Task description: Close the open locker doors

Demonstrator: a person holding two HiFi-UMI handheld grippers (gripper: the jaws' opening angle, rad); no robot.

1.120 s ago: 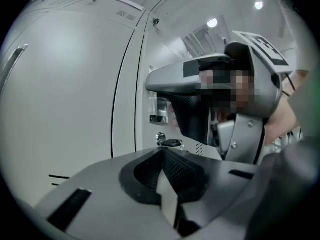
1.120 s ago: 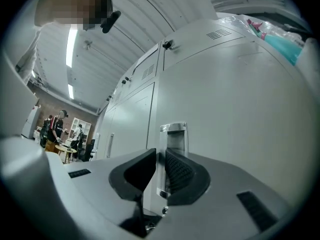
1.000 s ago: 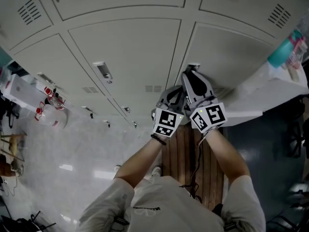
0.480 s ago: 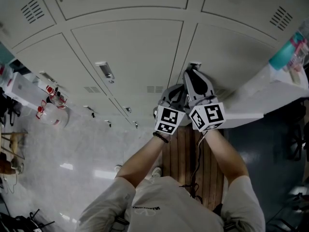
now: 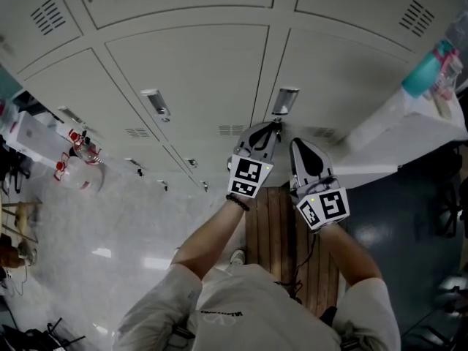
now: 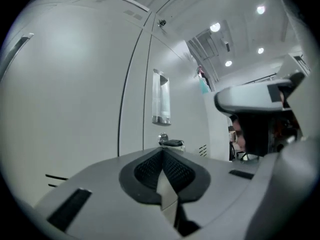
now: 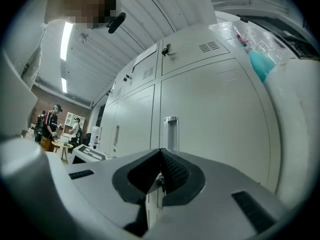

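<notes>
- The grey locker doors (image 5: 186,79) sit flush, contents hidden.
- The nearest door has an upright handle (image 5: 284,99) and a key (image 6: 171,143) in its lock.
- The left gripper (image 5: 272,129) has its jaws together, empty; the right gripper (image 5: 298,145) has just been closing on nothing.

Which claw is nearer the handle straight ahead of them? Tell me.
Left. The left claw points at the lock just under the handle; the right claw stands farther off the door, rightward.

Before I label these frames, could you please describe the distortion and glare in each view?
Head view: locker doors bow from the wide lens, glare spots on the floor. Left gripper view: fisheye, dark corners, ceiling lights blown out. Right gripper view: same fisheye, bright strip light.
</notes>
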